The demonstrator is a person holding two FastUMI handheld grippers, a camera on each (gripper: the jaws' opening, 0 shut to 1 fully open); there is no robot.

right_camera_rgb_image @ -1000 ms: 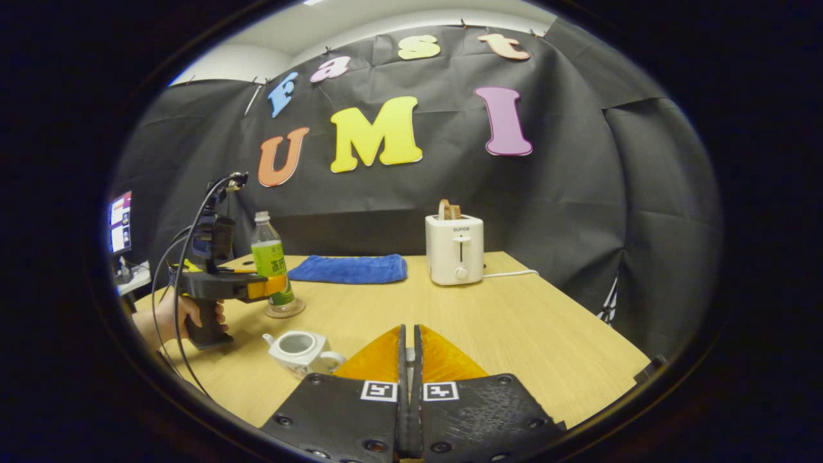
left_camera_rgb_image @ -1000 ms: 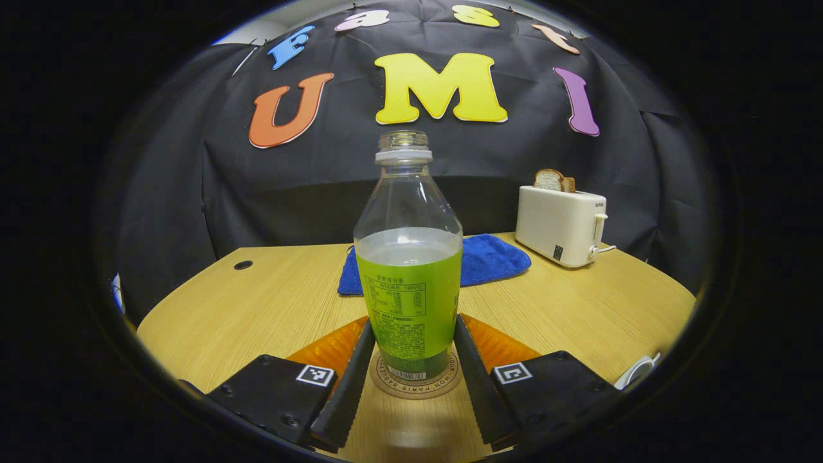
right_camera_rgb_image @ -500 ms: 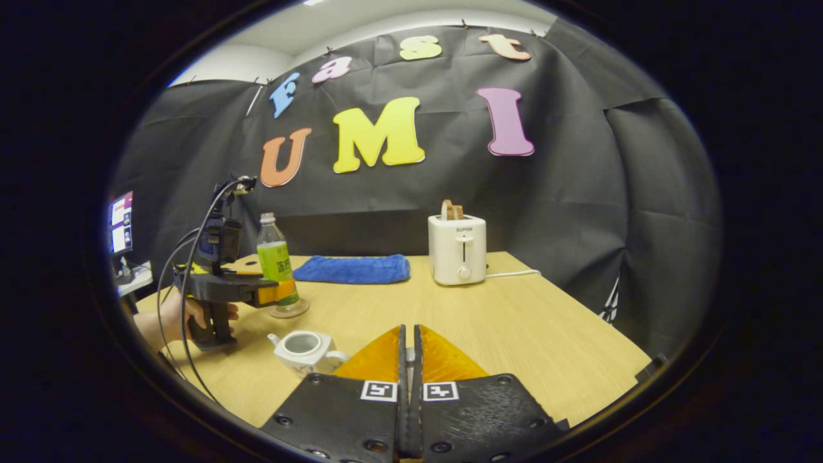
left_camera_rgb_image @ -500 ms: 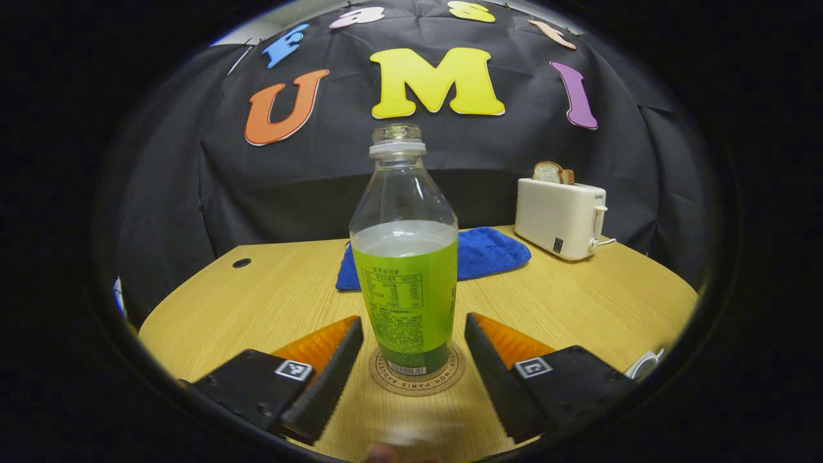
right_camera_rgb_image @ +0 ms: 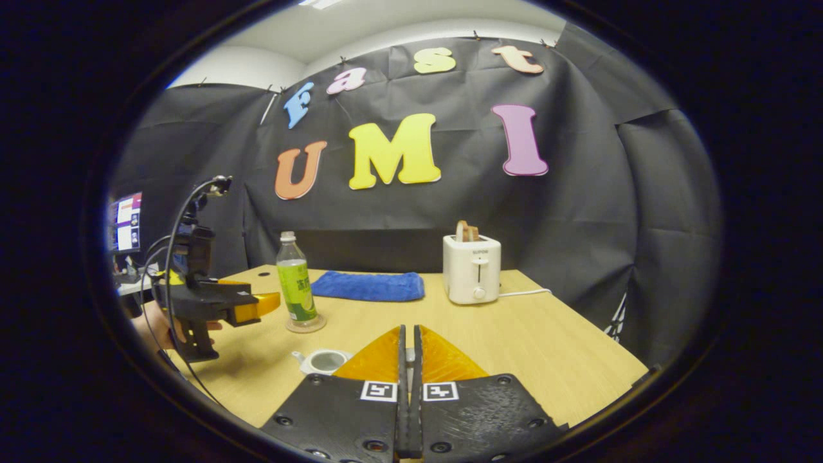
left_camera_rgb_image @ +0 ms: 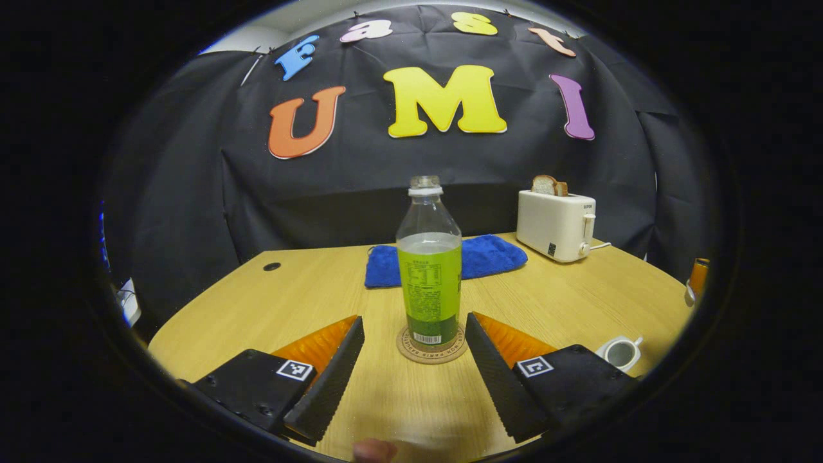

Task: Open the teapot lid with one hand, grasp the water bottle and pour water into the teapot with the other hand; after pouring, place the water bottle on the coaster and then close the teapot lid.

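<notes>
The left gripper view shows the coaster under the upright bottle in detail and the fingertip at the bottom edge; the right gripper view shows the left gripper from the side, held by a hand, just beside the bottle. The left gripper is spread wide, both fingers clear of the bottle, holding nothing. The right gripper is clenched, something small barely visible between its fingers, and the teapot stands lidless just left of it.

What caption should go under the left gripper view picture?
Open left gripper facing a water bottle standing on its coaster, lidless teapot nearby.
</notes>
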